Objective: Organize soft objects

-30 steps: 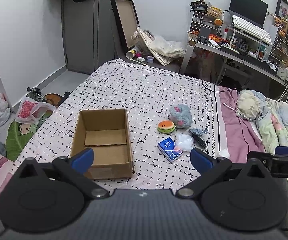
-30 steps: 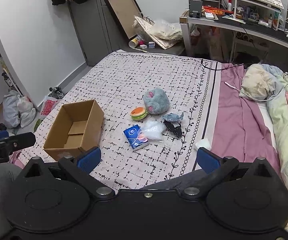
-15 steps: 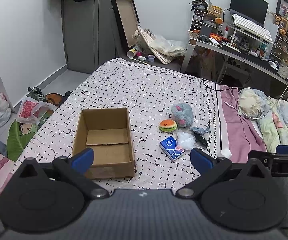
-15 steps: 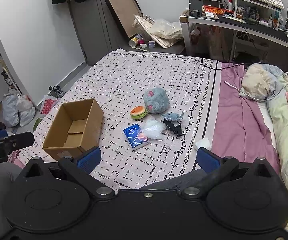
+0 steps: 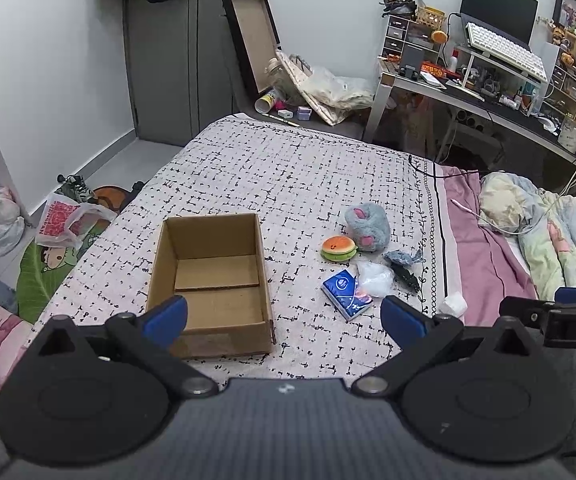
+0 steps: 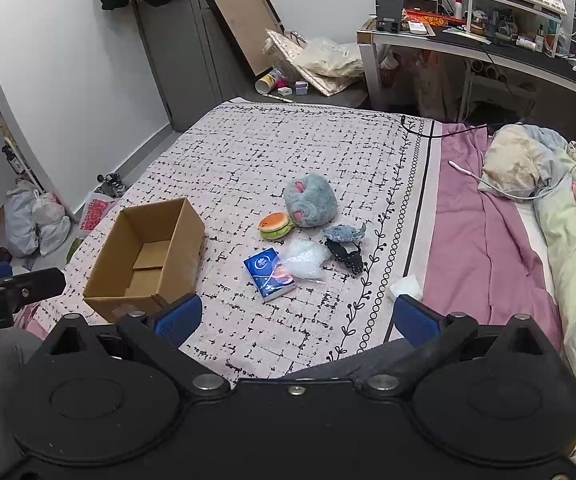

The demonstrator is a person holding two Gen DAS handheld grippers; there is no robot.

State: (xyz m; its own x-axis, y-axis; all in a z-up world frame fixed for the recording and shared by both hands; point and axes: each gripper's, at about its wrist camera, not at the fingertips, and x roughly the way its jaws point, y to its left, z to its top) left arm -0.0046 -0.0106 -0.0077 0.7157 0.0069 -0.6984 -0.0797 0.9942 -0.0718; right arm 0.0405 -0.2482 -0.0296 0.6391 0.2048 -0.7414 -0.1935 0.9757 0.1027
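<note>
Both views have crept slightly toward the bed's foot since a second ago. Left hand-held gripper [image 5: 284, 314] and right hand-held gripper [image 6: 294, 318] hover spread wide, holding nothing, over the near edge of the bed [image 6: 248, 152]. Ahead of the right one lie the tissue pack [image 6: 269, 269], burger toy [image 6: 275, 225] and grey plush [image 6: 310, 206]; the right is nearer them. An empty cardboard box [image 5: 212, 280] sits ahead of the left.

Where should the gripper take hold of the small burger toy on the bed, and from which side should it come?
Probably from above, with the right hand-held gripper, closing across the round orange bun of the small burger-shaped plush toy. It lies flat. The fluffy grey-blue plush sits very close on one side, so place the fingers on the two free sides.
</note>
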